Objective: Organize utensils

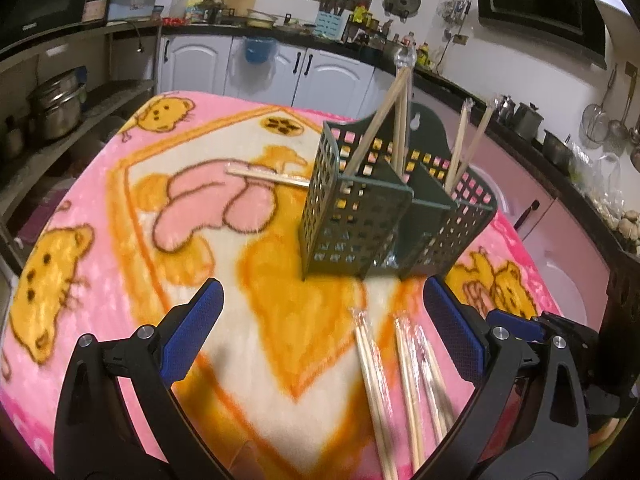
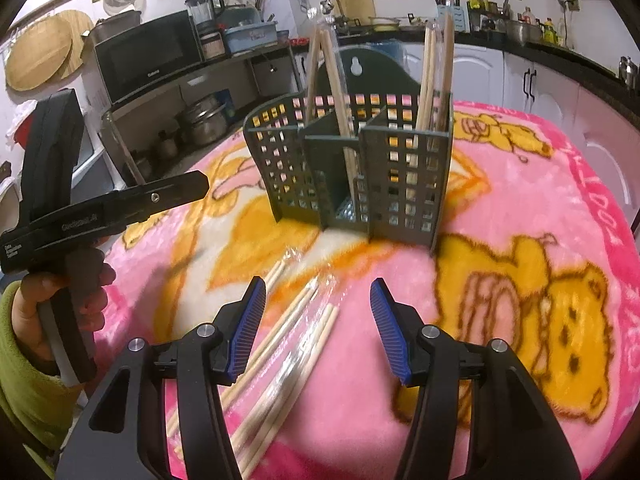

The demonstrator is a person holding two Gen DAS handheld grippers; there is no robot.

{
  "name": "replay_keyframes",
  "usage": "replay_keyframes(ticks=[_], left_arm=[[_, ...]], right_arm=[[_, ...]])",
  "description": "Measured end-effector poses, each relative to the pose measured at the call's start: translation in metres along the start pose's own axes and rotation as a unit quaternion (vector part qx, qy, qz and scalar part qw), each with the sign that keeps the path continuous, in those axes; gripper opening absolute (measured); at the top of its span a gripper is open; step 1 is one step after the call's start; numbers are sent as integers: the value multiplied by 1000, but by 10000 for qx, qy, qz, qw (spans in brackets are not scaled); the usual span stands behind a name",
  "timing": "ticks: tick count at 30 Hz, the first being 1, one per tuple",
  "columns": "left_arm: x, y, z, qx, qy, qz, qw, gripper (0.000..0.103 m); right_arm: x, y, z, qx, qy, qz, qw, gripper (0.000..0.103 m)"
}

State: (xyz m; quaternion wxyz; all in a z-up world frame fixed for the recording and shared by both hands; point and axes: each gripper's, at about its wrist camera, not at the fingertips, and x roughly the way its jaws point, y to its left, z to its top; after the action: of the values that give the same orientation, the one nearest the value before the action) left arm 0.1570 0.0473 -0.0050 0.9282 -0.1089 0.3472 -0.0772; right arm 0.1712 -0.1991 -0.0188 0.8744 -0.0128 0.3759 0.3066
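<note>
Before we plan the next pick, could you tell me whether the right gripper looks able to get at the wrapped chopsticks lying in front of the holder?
Probably yes: the right gripper is open just above the wrapped chopsticks, with nothing between them.

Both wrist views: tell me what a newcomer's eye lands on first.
The green basket stands upright mid-table with chopsticks leaning up out of its compartments. It sits on a loud pink blanket printed with yellow bears. Nearer the cameras, wrapped chopstick pairs lie loose on the blanket, between the open fingers of the right hand-held gripper.
</note>
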Motion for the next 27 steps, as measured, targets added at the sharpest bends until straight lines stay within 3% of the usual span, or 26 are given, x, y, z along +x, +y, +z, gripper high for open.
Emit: replay_keyframes(ticks=[8, 21, 27], left_arm=[[15, 2, -18, -17, 406, -73, 9991, 91], [44, -6, -36, -37, 1140, -646, 9914, 38], [63, -13, -33, 51, 1431, -710, 9871, 36]], right_arm=[[10, -4, -7, 63, 214, 8, 9997, 51], [37, -9, -6, 218, 666, 150, 9974, 41], [52, -14, -2, 335, 844, 143, 9958, 39]])
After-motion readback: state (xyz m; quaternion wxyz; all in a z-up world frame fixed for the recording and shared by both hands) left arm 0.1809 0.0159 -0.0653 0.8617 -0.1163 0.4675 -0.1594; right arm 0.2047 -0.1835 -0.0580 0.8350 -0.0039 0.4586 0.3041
